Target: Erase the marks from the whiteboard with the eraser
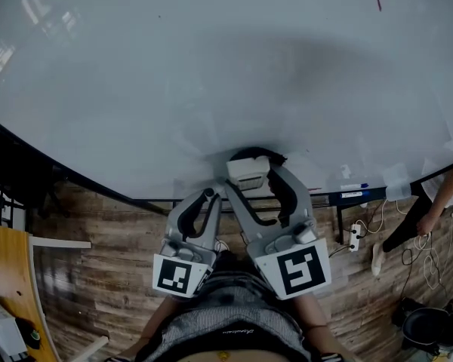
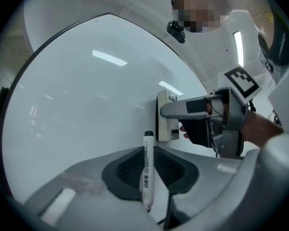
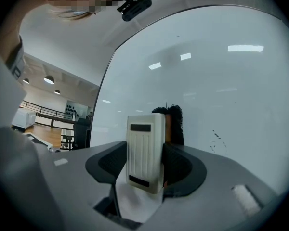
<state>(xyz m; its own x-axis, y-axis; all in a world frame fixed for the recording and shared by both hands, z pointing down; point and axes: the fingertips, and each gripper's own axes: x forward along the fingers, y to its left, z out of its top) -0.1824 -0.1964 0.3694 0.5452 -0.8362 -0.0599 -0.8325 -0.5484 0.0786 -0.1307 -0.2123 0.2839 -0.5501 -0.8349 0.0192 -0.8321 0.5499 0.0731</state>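
step: wiping | right gripper [image 1: 254, 178] pinches eraser [image 3: 145, 150], felt against whiteboard [image 1: 211, 66] near its lower edge | left gripper [image 2: 148, 171] clamps marker [image 2: 148, 167], clear of whiteboard | tip: keep felt flat, press evenly, sweep across faint specks [image 3: 216, 137]

The whiteboard [image 1: 211, 74] is cut off at 3 edges of the head view. The eraser [image 3: 144, 150] casing hides most of its dark felt. Print on the marker [image 2: 148, 170] is unreadable. Faint specks [image 3: 216, 137] are too small to identify. A bystander [image 1: 440, 196] is cropped at the right edge.
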